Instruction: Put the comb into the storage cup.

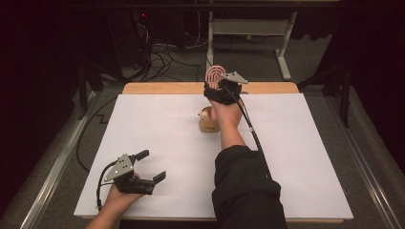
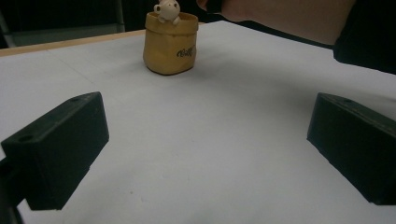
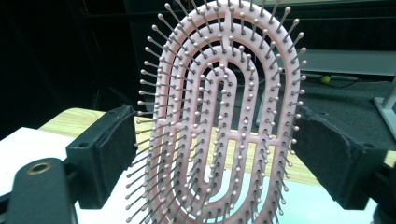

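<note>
Right claw [image 1: 216, 82] is up at the far edge of the white surface [image 1: 157, 138], and there's a pink brush [image 1: 216, 75] standing upright between its jaws. In the right gripper view the brush [image 3: 224, 116] rises from the bottom of the frame, bristles fanning out toward the left jaw, the oval head with its looping ribs sitting right in the gap. The pads flank it on both sides; whether they truly press on the head I cannot tell, though the brush stands off the surface with nothing else under it in sight. Right forearm in a dark sleeve stretches out across the middle of the surface.

Just beside that wrist, on its left in the high view, sits a small yellow pot [image 1: 208, 125] with a pale little figure [image 1: 205, 114] peeking over its rim. The left gripper view has the pot [image 2: 170, 44] standing upright on the surface.

Left claw [image 1: 152, 166] rests low at the near left corner, jaws wide apart, nothing between them, well apart from the pot.
</note>
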The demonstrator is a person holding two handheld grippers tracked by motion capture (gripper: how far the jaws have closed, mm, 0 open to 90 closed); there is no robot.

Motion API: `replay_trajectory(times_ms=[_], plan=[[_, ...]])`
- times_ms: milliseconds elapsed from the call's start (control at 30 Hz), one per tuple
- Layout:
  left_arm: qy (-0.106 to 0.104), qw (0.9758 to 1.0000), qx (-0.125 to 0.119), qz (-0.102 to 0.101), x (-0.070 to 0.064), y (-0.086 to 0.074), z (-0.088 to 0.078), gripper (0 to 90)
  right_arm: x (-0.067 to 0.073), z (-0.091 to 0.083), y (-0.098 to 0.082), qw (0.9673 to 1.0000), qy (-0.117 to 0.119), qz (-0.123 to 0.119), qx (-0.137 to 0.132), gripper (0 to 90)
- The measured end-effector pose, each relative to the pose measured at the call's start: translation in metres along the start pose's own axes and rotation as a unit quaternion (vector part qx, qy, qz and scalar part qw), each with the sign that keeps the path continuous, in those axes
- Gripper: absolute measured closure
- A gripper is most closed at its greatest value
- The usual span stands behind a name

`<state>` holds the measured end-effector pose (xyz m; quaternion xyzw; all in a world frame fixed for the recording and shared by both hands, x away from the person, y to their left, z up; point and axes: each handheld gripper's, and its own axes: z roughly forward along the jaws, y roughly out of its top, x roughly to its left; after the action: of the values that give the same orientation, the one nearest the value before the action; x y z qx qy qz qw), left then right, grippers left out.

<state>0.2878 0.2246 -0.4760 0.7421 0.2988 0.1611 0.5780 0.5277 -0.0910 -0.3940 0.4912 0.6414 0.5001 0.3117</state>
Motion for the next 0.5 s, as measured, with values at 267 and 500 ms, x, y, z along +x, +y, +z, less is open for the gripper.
replay_trajectory(times_ms=[267, 500], plan=[[0.0, 1.0, 0.001, 0.002, -0.0004, 0.0, 0.0004, 0.0, -0.0027, 0.0006, -0.0006, 0.9999, 0.002, 0.003, 0.009, 8.6], [0.004, 1.0, 0.003, 0.0, 0.0008, 0.0001, 0.0005, 0.0, -0.003, -0.0008, -0.0008, 0.9998, 0.006, -0.001, 0.019, 0.2]])
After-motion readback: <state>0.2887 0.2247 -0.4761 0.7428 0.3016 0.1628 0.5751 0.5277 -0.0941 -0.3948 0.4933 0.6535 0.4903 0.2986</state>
